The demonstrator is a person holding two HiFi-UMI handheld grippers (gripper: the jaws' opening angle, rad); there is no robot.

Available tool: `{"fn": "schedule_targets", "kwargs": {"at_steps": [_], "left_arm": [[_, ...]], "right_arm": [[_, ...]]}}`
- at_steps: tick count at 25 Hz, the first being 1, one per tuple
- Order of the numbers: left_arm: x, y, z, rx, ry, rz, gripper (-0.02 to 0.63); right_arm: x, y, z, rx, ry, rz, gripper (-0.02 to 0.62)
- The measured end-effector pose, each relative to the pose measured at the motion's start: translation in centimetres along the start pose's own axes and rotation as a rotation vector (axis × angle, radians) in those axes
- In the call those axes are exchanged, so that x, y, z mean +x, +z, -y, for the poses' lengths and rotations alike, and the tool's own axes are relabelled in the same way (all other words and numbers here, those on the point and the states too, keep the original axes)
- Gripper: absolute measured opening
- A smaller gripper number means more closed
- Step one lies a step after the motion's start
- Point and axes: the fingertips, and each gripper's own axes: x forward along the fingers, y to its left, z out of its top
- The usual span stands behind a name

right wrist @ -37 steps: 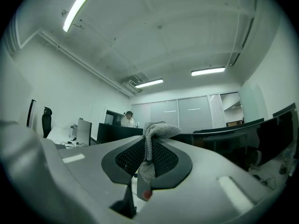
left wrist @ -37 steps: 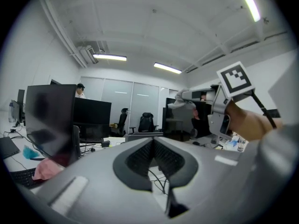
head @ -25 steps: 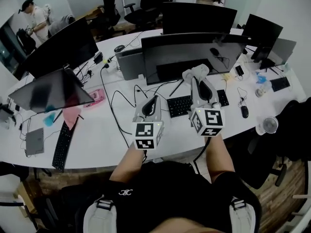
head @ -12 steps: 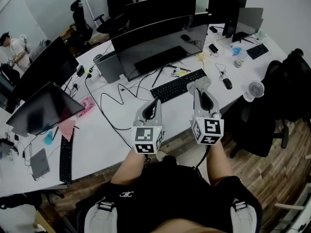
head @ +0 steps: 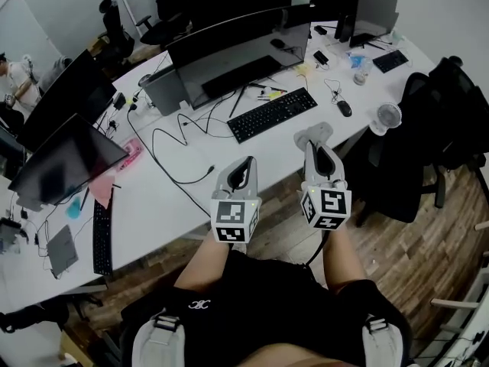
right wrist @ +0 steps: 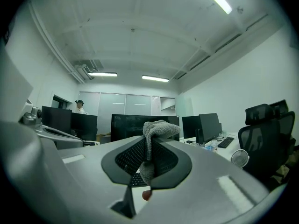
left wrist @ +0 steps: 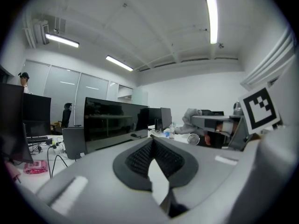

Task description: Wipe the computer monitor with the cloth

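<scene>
1. head view, far left: two dark side monitors [head: 65, 159] stand on the long white desk [head: 164, 205], with a black keyboard [head: 101, 239] near the desk's front edge below them.
2. a loose black cable [head: 177, 157] runs across the bare desktop between those screens and the middle of the desk.
3. the left gripper [head: 243, 163] hovers over the desk's near edge. in the left gripper view [left wrist: 152, 141] its jaws meet at the tips, and nothing sits between the ribbed pads [left wrist: 140, 157].
4. the computer monitor [head: 229, 48], wide and dark, stands at the back of the desk, well apart from both grippers. it shows ahead in the left gripper view [left wrist: 112, 125] and behind the cloth in the right gripper view [right wrist: 126, 122].
5. a second black keyboard [head: 273, 113] lies in front of that monitor, between it and the grippers.
6. the right gripper [head: 315, 142] hangs just off the desk's front edge, over the wooden floor [head: 428, 243]. its jaws are closed on the grey cloth [head: 313, 134]. in the right gripper view [right wrist: 148, 146] the cloth [right wrist: 156, 130] bunches over the tips and hangs down between the pads.
7. further right, a mouse [head: 343, 108] and a small white fan [head: 389, 115] sit on the desk, with a black office chair [head: 439, 128] beside it.
</scene>
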Motion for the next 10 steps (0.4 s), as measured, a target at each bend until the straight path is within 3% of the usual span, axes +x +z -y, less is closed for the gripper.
{"fn": "schedule_targets", "kwargs": {"at_steps": [10], "left_arm": [[-0.6,2.2,-0.9,0.026,-0.029,0.044,0.051]], "right_arm": [[-0.8,1.0,-1.7,0.018,-0.006,0.029,0.032]]}}
